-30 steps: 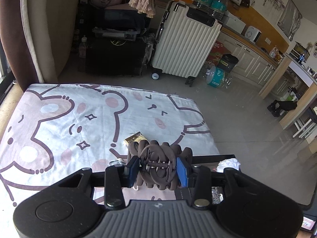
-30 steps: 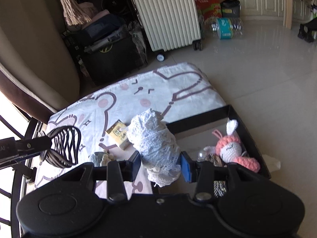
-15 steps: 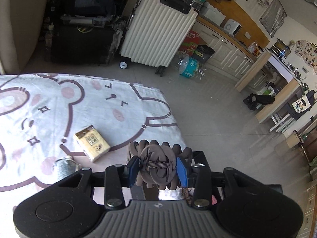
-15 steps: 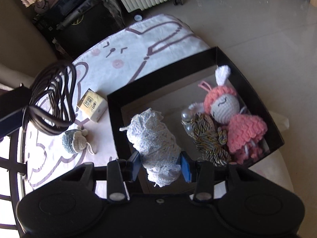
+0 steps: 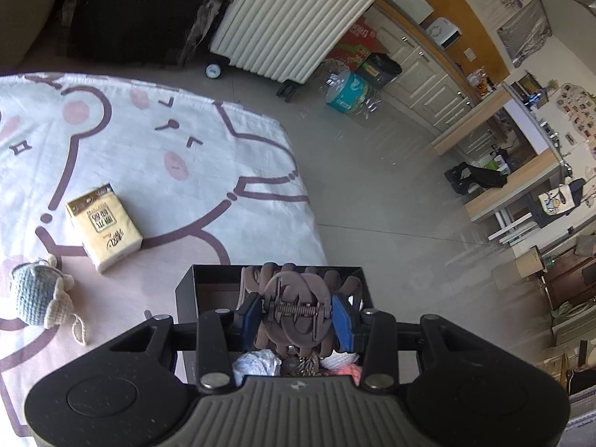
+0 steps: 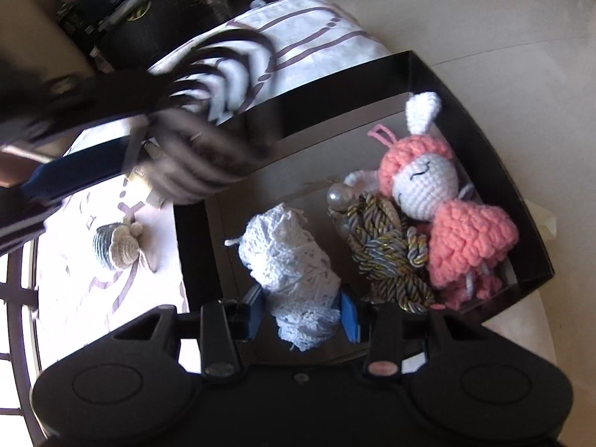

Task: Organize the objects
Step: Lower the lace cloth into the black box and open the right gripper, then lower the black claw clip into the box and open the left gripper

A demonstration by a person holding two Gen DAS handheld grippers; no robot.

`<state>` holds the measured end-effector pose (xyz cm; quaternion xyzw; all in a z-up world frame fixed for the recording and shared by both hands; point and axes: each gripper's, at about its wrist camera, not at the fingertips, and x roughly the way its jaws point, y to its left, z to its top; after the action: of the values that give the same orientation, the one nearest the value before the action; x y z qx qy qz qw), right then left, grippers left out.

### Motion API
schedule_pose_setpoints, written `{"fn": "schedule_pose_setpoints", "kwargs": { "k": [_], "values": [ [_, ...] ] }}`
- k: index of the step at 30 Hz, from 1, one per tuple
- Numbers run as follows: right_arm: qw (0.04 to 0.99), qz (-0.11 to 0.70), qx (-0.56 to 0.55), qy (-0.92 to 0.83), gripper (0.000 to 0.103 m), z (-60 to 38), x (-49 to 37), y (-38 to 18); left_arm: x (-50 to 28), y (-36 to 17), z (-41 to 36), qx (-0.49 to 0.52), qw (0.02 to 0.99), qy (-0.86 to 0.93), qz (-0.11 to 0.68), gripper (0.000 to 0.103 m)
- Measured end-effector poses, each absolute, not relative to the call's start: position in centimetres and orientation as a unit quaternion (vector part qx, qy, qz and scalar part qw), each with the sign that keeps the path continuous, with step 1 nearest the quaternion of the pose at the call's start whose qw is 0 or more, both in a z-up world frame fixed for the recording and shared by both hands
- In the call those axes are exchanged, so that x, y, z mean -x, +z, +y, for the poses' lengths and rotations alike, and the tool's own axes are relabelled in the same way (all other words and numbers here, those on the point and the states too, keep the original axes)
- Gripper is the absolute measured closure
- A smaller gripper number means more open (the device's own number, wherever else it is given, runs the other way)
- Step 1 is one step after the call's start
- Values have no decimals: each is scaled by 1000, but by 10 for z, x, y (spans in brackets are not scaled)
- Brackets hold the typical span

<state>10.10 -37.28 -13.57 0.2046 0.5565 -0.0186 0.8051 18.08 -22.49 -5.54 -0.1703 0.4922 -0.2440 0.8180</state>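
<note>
My left gripper (image 5: 296,314) is shut on a brown hair claw clip (image 5: 298,316) and holds it over the black box (image 5: 186,298). In the right wrist view the clip (image 6: 201,164) is blurred above the box's left wall (image 6: 190,238). My right gripper (image 6: 303,314) is shut on a white lace bundle (image 6: 290,260) low inside the box. A pink crochet bunny doll (image 6: 447,201) and a gold twisted cord (image 6: 391,249) lie in the box.
A tissue pack (image 5: 104,227) and a small blue-grey crochet mouse (image 5: 37,296) lie on the bear-print cloth (image 5: 149,141) left of the box. A white suitcase (image 5: 290,18) stands on the floor beyond the table.
Both grippers moved toward the box. The lace bundle went down inside it. The claw clip came from the left to above the box's left side.
</note>
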Motion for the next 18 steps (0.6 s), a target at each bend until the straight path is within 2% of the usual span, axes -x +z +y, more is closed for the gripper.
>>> {"fn": "schedule_pose_setpoints", "kwargs": {
  "k": [4,15,18],
  "values": [
    [803,568,-182,-1,59,-364,-103,-140,-189,-73,-228,168,815,-214,511,61],
    [787,577,-216,-7,59,-361,-109,-145,-200,-94,-228,160,819,-162,527,61],
    [787,574,-226,-12,57,-361,-109,-145,-203,-100,-225,178,801,-170,546,57]
  ]
}}
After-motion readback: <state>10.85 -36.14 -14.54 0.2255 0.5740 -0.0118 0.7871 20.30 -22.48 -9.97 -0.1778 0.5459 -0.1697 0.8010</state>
